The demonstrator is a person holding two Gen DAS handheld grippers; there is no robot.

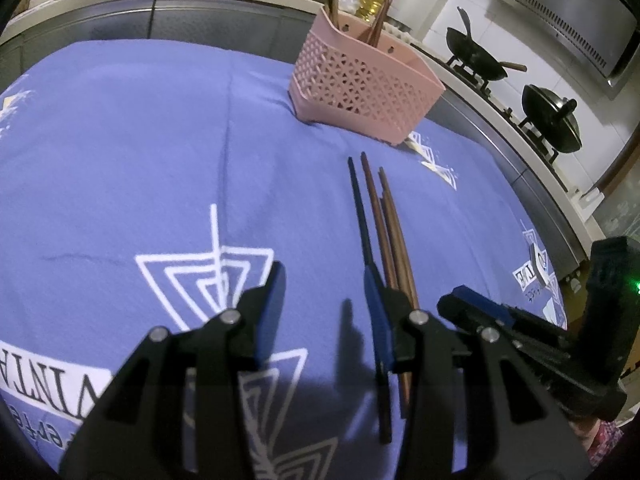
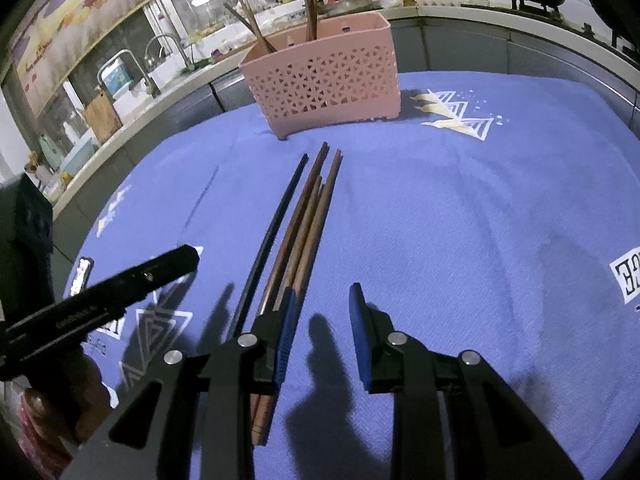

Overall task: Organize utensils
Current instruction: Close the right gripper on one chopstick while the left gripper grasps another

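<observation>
**Inspector:** Step in hand?

**Assistant:** Pick-up, not yet begun. The left gripper [image 1: 324, 308] and the right gripper [image 2: 322, 328] hover with jaws apart, holding nothing.

**Inspector:** The work item?

**Assistant:** Chopsticks [image 2: 308, 220], 1 dark and several brown, lie bunched on the blue cloth [image 2: 460, 220], between both grippers, short of the pink basket [image 2: 320, 88], which already holds some upright.

**Inspector:** Next move?

**Assistant:** In my judgement, straddle 1 stick, close, lift.

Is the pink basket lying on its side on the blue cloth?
No, the pink basket stands upright on the blue cloth, with several chopsticks sticking up out of its open top.
</observation>
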